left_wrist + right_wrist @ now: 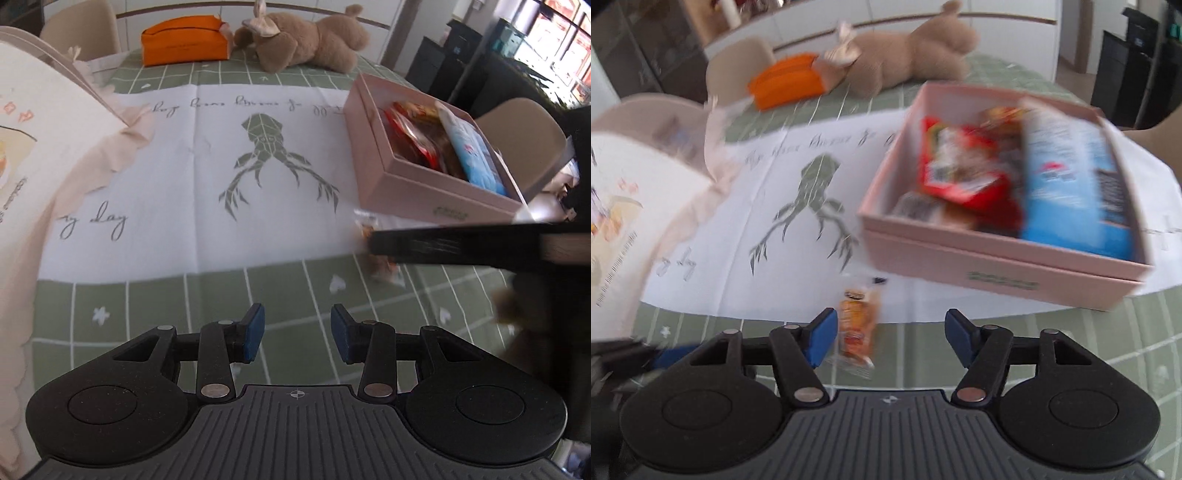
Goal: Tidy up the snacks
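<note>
A pink box (1001,258) stands on the table at the right, holding red snack packs (964,173) and a blue pack (1071,184). The same pink box (406,188) shows at the right of the left wrist view. A small orange snack packet (858,325) lies on the cloth in front of the box, between the blue pads of my right gripper (888,338), nearer the left pad; the pads do not press on it. My left gripper (297,332) hovers open over the green checked cloth with nothing between its fingers. A dark bar of the right gripper crosses the right side of that view, partly hiding the packet (380,266).
A plush bear (306,37) and an orange pouch (184,40) lie at the table's far end. A cream printed bag (33,155) rises at the left. A white cloth with a grey deer print (266,155) covers the middle. Beige chairs stand around the table.
</note>
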`<action>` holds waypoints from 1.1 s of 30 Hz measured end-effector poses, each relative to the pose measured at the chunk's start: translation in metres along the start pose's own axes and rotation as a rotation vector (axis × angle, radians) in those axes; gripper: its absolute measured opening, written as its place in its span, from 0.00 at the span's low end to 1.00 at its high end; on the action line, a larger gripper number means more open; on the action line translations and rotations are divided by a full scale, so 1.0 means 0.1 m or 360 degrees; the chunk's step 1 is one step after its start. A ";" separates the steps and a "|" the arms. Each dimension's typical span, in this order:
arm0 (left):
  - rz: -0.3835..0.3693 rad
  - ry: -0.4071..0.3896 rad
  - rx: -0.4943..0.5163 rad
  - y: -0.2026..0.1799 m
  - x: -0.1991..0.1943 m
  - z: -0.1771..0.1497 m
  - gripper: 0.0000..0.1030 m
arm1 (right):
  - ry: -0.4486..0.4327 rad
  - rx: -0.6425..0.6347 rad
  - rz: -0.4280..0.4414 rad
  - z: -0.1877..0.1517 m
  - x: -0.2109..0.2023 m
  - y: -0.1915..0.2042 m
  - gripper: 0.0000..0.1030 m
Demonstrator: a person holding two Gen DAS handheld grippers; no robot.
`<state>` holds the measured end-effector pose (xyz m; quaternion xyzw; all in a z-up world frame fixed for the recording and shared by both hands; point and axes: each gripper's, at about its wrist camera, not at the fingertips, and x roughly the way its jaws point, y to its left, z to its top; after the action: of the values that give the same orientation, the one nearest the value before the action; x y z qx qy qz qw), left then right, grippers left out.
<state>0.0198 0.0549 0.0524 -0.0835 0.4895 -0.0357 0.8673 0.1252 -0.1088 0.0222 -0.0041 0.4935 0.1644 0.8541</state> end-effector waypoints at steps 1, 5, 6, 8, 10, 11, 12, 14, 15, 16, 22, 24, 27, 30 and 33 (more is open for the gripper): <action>-0.0007 -0.0002 0.0002 0.01 -0.02 -0.03 0.43 | 0.0022 -0.0017 -0.0017 -0.01 0.07 0.05 0.53; -0.0035 -0.0021 0.0001 0.00 -0.13 -0.06 0.43 | 0.0033 -0.0138 -0.0069 -0.07 0.08 0.18 0.22; -0.0048 -0.0018 -0.0003 0.00 -0.13 -0.06 0.43 | 0.0048 -0.0137 -0.0051 -0.10 0.05 0.18 0.20; -0.0079 -0.0009 -0.0009 -0.02 -0.13 -0.06 0.43 | 0.0064 -0.0121 -0.0017 -0.18 -0.10 0.11 0.19; -0.0115 0.0000 0.0004 -0.05 -0.13 -0.08 0.43 | 0.0070 -0.0093 -0.0004 -0.30 -0.27 0.02 0.19; -0.0134 0.0004 0.0014 -0.07 -0.12 -0.09 0.43 | 0.0075 -0.0072 0.0005 -0.35 -0.35 -0.04 0.19; -0.0155 0.0009 0.0018 -0.09 -0.11 -0.10 0.43 | 0.0071 -0.0050 0.0012 -0.41 -0.46 -0.12 0.19; -0.0209 0.0008 0.0010 -0.13 -0.10 -0.11 0.42 | 0.0046 -0.0024 -0.0014 -0.48 -0.69 -0.27 0.19; -0.0248 -0.0005 -0.0004 -0.15 -0.11 -0.10 0.42 | 0.0029 -0.0012 -0.0036 -0.49 -0.80 -0.33 0.19; -0.0285 -0.0028 -0.0017 -0.16 -0.12 -0.08 0.42 | -0.0007 -0.0006 -0.0060 -0.47 -0.95 -0.40 0.19; -0.0371 -0.0218 0.0033 -0.33 -0.36 0.14 0.42 | -0.0401 0.0043 -0.0093 0.18 -1.93 -0.62 0.19; -0.0377 -0.0237 0.0047 -0.38 -0.37 0.19 0.42 | -0.0494 0.0088 -0.0071 0.50 -2.11 -0.67 0.19; -0.0363 -0.0243 0.0077 -0.44 -0.34 0.21 0.42 | -0.0527 0.0098 -0.0014 0.96 -2.09 -0.70 0.41; -0.0326 -0.0240 0.0118 -0.45 -0.31 0.16 0.42 | -0.0524 0.0160 -0.0063 1.09 -1.93 -0.75 0.68; -0.0259 -0.0270 0.0187 -0.40 -0.26 0.06 0.42 | -0.0481 0.0197 -0.0098 0.82 -1.79 -0.77 0.68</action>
<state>0.0121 0.0198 0.0844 -0.0746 0.4031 -0.1274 0.9032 0.1342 -0.2174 0.2037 0.0581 0.3682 0.1061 0.9218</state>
